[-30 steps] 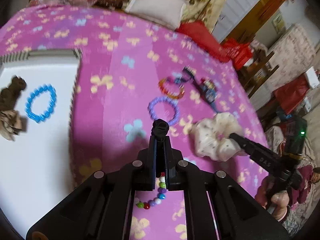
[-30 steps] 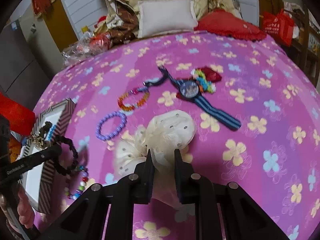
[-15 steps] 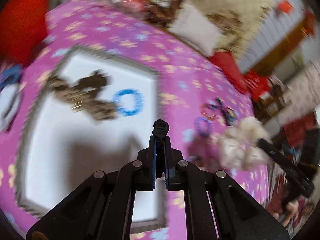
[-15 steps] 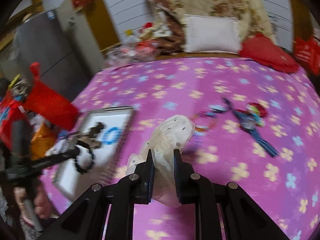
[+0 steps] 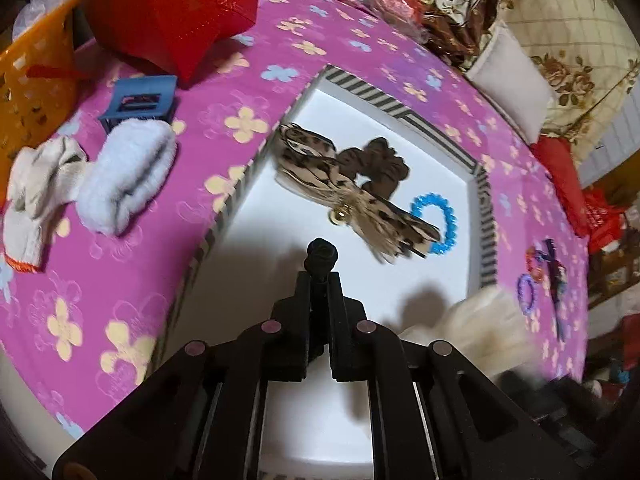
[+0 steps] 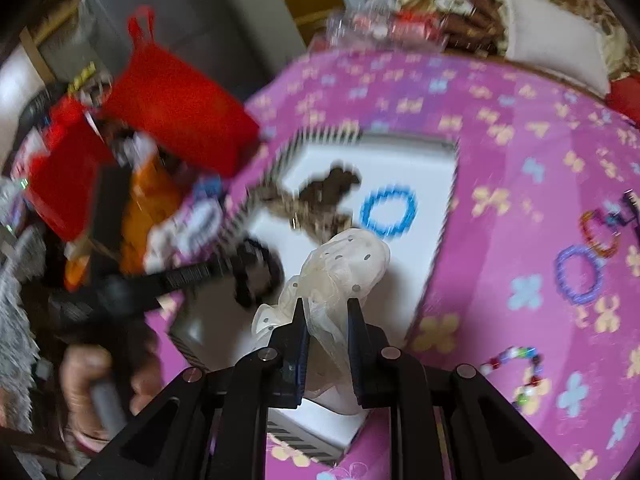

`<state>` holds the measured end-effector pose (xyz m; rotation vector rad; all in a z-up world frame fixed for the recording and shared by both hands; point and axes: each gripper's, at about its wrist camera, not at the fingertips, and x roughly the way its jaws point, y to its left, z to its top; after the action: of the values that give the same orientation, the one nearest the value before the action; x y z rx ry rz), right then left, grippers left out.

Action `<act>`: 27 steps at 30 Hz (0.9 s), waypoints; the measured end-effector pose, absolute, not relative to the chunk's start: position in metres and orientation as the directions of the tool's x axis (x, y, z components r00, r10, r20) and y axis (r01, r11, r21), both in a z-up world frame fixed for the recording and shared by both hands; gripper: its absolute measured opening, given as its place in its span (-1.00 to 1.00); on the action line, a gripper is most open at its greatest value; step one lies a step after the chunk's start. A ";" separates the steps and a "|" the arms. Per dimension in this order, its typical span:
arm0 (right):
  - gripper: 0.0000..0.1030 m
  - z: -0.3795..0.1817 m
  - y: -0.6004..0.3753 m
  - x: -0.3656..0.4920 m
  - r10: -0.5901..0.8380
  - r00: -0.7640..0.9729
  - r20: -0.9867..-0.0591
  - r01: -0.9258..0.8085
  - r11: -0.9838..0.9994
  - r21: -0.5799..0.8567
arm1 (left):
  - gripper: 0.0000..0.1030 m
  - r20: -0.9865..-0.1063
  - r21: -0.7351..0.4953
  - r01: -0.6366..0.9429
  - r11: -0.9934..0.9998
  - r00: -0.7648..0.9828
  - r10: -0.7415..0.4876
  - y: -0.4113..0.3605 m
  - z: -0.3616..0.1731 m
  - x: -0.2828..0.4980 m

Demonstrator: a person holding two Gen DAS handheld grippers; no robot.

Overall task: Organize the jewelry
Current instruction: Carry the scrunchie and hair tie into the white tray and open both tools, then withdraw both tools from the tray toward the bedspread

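Both loads over the white tray (image 5: pixel 360 112): watch the release.
Your left gripper (image 5: pixel 320 276) pinches a black bracelet (image 5: pixel 321 254), your right gripper (image 6: pixel 326 312) clamps the cream scrunchie (image 6: pixel 340 264); dropped together, they may tangle.

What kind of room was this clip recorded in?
Most likely a bedroom at home: a bed under a pink floral sheet, a white pillow with a floral quilt behind it, and a cluttered wooden shelf alongside.

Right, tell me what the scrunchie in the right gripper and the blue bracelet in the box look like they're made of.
Cream scrunchie: apparently sheer, organza-like fabric, translucent and crinkled with small dark dots, matte. Blue bracelet: a ring of small beads, probably plastic given the uniform bright colour; blur hides any gloss. It lies on the white box floor.
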<state>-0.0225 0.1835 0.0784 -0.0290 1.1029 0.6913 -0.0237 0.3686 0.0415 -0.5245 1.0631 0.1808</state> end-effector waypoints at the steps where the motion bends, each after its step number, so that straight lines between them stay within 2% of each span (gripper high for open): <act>1: -0.68 0.069 0.185 -0.022 0.485 0.258 -0.836 -0.532 0.793 0.296 | -0.91 -0.867 -0.315 -0.385 0.867 0.489 -0.098 0.368 0.042 -0.023; 4: -0.68 0.051 0.193 -0.028 0.443 0.251 -0.861 -0.558 0.793 0.245 | -0.87 -0.857 -0.328 -0.366 0.871 0.502 -0.112 0.366 0.045 -0.019; 5: -0.68 0.048 0.194 -0.031 0.436 0.250 -0.864 -0.569 0.788 0.233 | -0.74 -0.853 -0.336 -0.358 0.871 0.508 -0.120 0.365 0.047 -0.018; 6: -0.62 0.047 0.194 -0.033 0.442 0.245 -0.863 -0.576 0.782 0.238 | -0.53 -0.850 -0.341 -0.352 0.872 0.511 -0.126 0.364 0.048 -0.018; 7: -0.52 0.048 0.193 -0.034 0.447 0.242 -0.861 -0.578 0.779 0.242 | -0.40 -0.846 -0.345 -0.348 0.872 0.517 -0.129 0.363 0.050 -0.017; 8: -0.23 0.050 0.190 -0.035 0.457 0.244 -0.856 -0.580 0.776 0.249 | -0.19 -0.839 -0.349 -0.346 0.871 0.529 -0.126 0.362 0.052 -0.016; 9: -0.07 0.053 0.187 -0.037 0.467 0.258 -0.846 -0.578 0.776 0.253 | -0.10 -0.833 -0.353 -0.346 0.869 0.540 -0.123 0.361 0.054 -0.017; 14: -0.06 0.072 0.166 -0.032 0.471 0.316 -0.824 -0.554 0.796 0.243 | -0.09 -0.795 -0.397 -0.297 0.868 0.584 -0.164 0.356 0.063 -0.018; 18: -0.06 0.077 0.141 -0.015 0.427 0.400 -0.811 -0.466 0.856 0.222 | -0.08 -0.782 -0.377 -0.296 0.878 0.610 -0.130 0.354 0.070 -0.020; 20: -0.06 0.072 0.138 -0.005 0.377 0.412 -0.830 -0.435 0.881 0.184 | -0.08 -0.795 -0.341 -0.345 0.874 0.603 -0.072 0.359 0.071 -0.021; 25: -0.07 0.058 0.147 0.013 0.332 0.409 -0.850 -0.442 0.887 0.134 | -0.08 -0.840 -0.157 -0.513 0.844 0.518 0.159 0.381 0.064 -0.022; 27: -0.09 0.052 0.155 0.021 0.323 0.401 -0.857 -0.443 0.888 0.127 | -0.08 -0.846 -0.139 -0.544 0.827 0.500 0.187 0.388 0.059 -0.023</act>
<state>0.0211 0.1552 0.0524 -0.1278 1.0521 0.4857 -0.0233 0.3885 0.0591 -0.4192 0.9519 0.4580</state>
